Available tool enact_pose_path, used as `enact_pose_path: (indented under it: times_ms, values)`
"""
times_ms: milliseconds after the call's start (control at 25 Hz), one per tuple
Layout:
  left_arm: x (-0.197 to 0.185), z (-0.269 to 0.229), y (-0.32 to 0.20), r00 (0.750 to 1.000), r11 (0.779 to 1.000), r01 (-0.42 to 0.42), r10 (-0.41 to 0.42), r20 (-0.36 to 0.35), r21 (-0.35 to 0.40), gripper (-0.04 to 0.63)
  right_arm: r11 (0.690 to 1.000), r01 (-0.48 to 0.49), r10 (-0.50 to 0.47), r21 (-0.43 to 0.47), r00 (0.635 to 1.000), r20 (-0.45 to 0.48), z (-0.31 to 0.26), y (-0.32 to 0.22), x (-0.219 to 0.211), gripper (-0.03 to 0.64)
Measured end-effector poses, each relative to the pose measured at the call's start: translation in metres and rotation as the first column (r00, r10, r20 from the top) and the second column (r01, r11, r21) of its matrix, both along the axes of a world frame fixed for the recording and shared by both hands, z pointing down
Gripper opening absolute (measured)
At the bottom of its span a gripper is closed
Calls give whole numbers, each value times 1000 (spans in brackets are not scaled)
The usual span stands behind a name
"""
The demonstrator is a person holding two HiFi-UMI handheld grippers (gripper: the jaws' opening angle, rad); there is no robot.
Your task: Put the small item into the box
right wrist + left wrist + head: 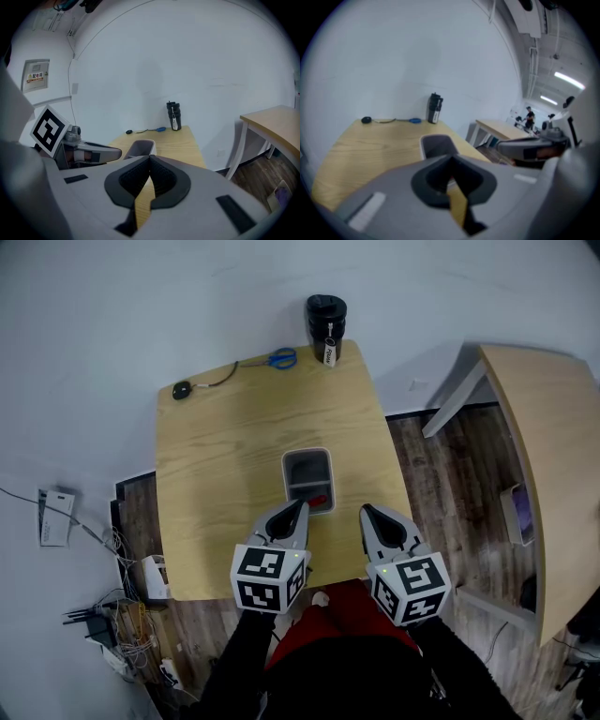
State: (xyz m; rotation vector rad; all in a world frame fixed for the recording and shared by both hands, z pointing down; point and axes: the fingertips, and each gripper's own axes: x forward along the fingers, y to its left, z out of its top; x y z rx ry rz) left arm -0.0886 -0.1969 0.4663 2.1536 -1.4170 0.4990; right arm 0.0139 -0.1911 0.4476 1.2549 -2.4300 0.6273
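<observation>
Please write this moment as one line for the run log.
left claw: shut, empty | right claw: shut, empty | red item: inside box

On my feed I see a light wooden square table (225,446) set against a white wall (94,315). At its far edge stands a black cylindrical flask (325,320) with a white tag. A pair of blue-handled scissors (281,358) lies just beside the flask, and a small black round device (181,389) on a thin cable sits near the far left corner. A second light wooden table (553,446) stands to the right on dark plank flooring (450,484).
</observation>
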Motion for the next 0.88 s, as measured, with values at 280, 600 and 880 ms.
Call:
enact_pose_path:
  times_ms: [280,600,880]
  values:
    - [-13,-11,13,999,999,46,-46,-9,25,3,999,39,-39,32,999,-6,-9,10,-9,8]
    - [-24,-23,33,996,995,86,-85,-22,53,3,997,58,-58,55,998,-1,-17,24,-16,8]
    - [-37,-37,50,992,989,121,-119,-33,86,3,995,64,-64,77,998,-4,-25,34,-20,8]
